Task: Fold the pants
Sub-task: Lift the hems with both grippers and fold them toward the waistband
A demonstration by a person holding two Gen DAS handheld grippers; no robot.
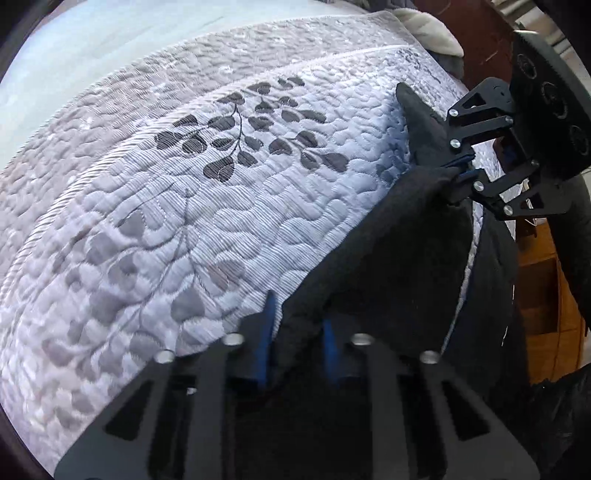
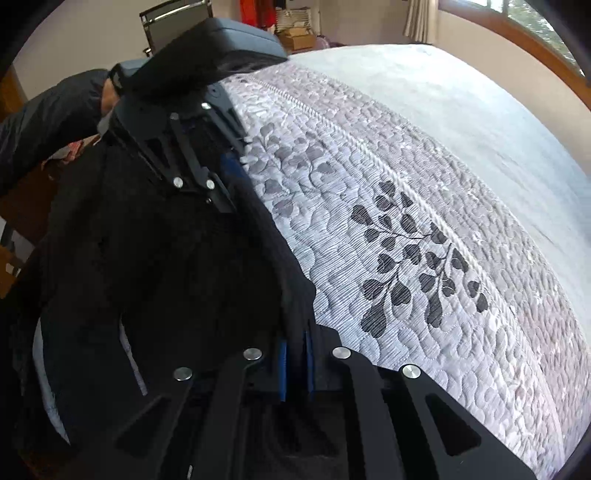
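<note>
The black pants [image 1: 399, 258] hang over the near edge of a quilted white mattress [image 1: 221, 206] with grey leaf prints. My left gripper [image 1: 299, 325] is shut on a fold of the pants' edge between its blue pads. My right gripper [image 1: 461, 171] is seen in the left wrist view, shut on another part of the same edge, with a pointed corner of cloth sticking up past it. In the right wrist view my right gripper [image 2: 295, 354] pinches the black pants [image 2: 166, 277], and my left gripper [image 2: 229, 173] holds the fabric farther along. The cloth is stretched between them.
A pale blanket [image 2: 461, 122] covers the far part of the mattress [image 2: 424, 295]. Wooden furniture [image 1: 543, 295] stands beside the bed. A person's dark-sleeved arm [image 2: 48, 122], cardboard boxes [image 2: 295, 37] and a curtained window [image 2: 517, 22] are in the background.
</note>
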